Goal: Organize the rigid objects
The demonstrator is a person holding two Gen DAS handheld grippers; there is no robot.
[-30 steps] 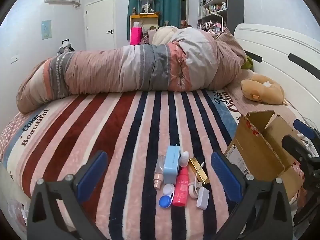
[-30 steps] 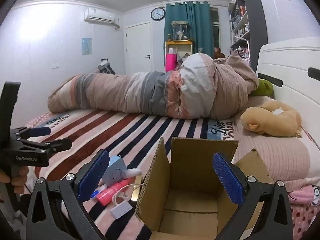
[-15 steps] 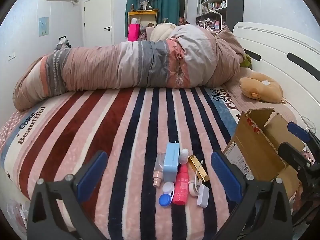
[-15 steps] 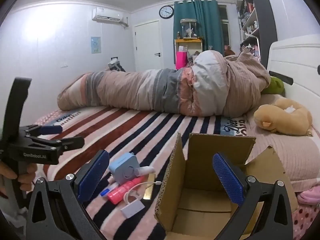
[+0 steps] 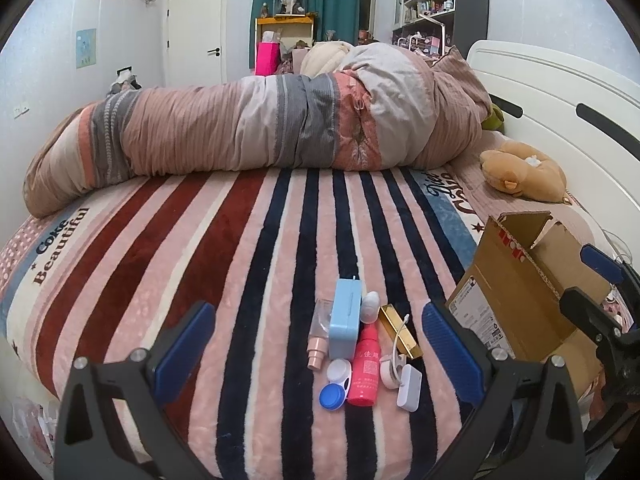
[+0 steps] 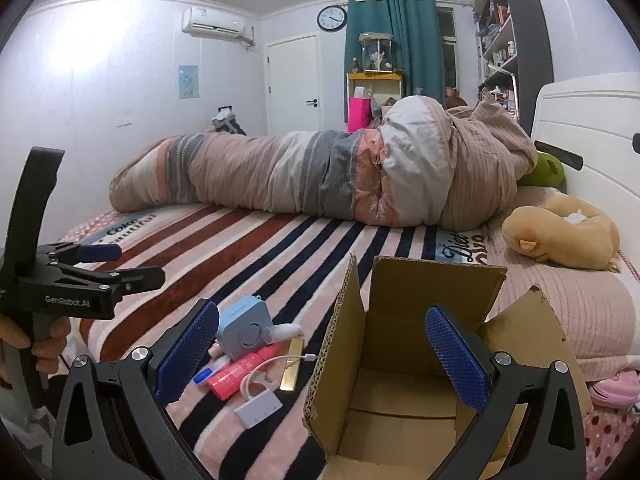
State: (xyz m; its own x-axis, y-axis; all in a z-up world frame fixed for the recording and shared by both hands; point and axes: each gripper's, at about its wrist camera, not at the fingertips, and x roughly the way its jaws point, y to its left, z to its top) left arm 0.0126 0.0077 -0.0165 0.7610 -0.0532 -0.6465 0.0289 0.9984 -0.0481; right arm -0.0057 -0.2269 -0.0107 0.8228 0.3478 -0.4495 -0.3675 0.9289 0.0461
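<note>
A cluster of small items lies on the striped blanket [image 5: 240, 264]: a light blue box [image 5: 345, 322], a red bottle [image 5: 365, 364], a clear pink-capped bottle [image 5: 317, 340], a contact lens case [image 5: 335, 384], a gold bar [image 5: 400, 330], a white adapter with cable [image 5: 408, 386] and a white oval piece [image 5: 370, 306]. My left gripper [image 5: 318, 356] is open and empty, just short of them. An open cardboard box [image 6: 420, 364] stands right of the cluster. My right gripper [image 6: 322, 356] is open and empty at the box's mouth. The blue box [image 6: 245, 328] and red bottle [image 6: 244, 370] show there too.
A rolled duvet [image 5: 260, 128] lies across the far side of the bed. A tan plush toy [image 5: 524, 176] rests near the white headboard [image 5: 560, 104]. My right gripper also shows beside the cardboard box in the left wrist view [image 5: 592, 288].
Both wrist views have shifted a little; the left gripper has edged closer to the items and the right gripper has drifted right along the box. Both stay open.
</note>
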